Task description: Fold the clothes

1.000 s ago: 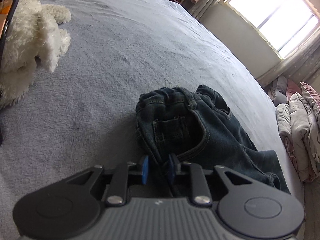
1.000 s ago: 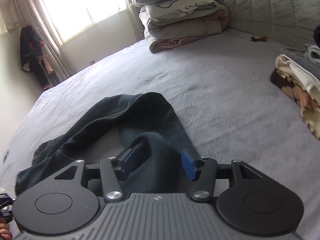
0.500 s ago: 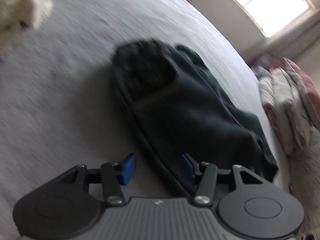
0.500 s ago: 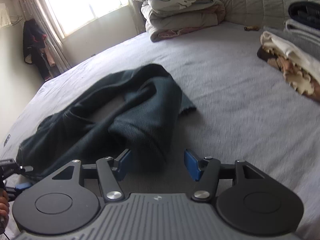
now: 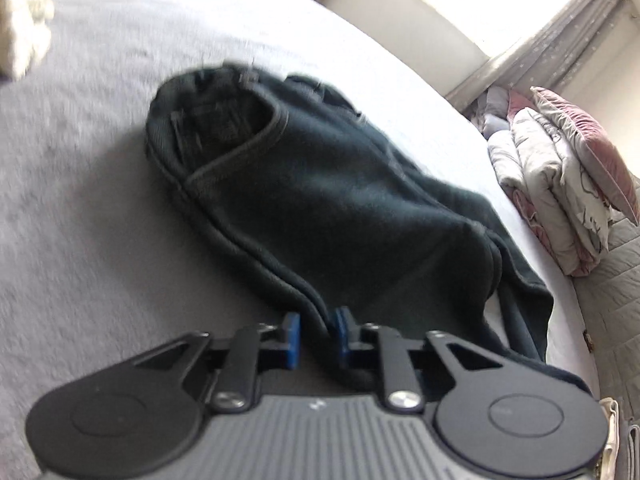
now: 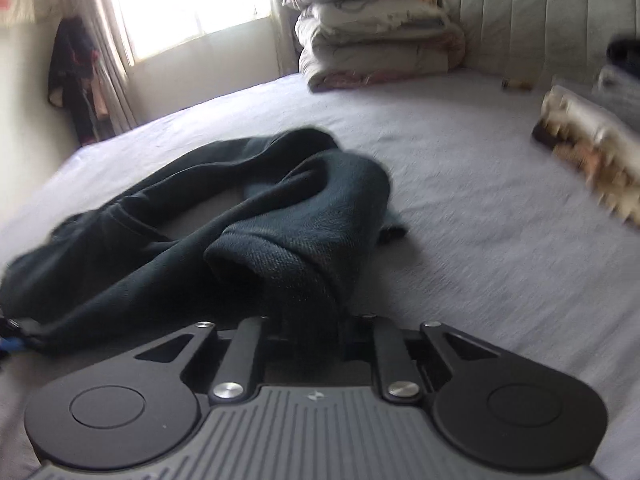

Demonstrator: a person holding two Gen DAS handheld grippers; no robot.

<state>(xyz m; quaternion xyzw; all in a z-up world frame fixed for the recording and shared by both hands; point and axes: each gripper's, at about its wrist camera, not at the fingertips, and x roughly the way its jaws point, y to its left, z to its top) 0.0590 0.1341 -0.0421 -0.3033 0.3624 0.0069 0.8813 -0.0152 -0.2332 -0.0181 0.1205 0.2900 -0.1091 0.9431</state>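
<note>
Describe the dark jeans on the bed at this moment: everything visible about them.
The dark jeans are blue-black denim, lying rumpled on the grey bed cover, not yet neatly folded. The waistband end, with a stitched pocket, lies farthest from the left wrist camera; a thick seam runs back toward it. The left gripper is shut on that side seam. In the right wrist view the legs loop round a patch of bare cover, and the right gripper is closing, its pads hidden under a bunched cuff lying between them.

R claw (image 6: 310,326) pads hidden under jeans (image 6: 240,220).
</note>
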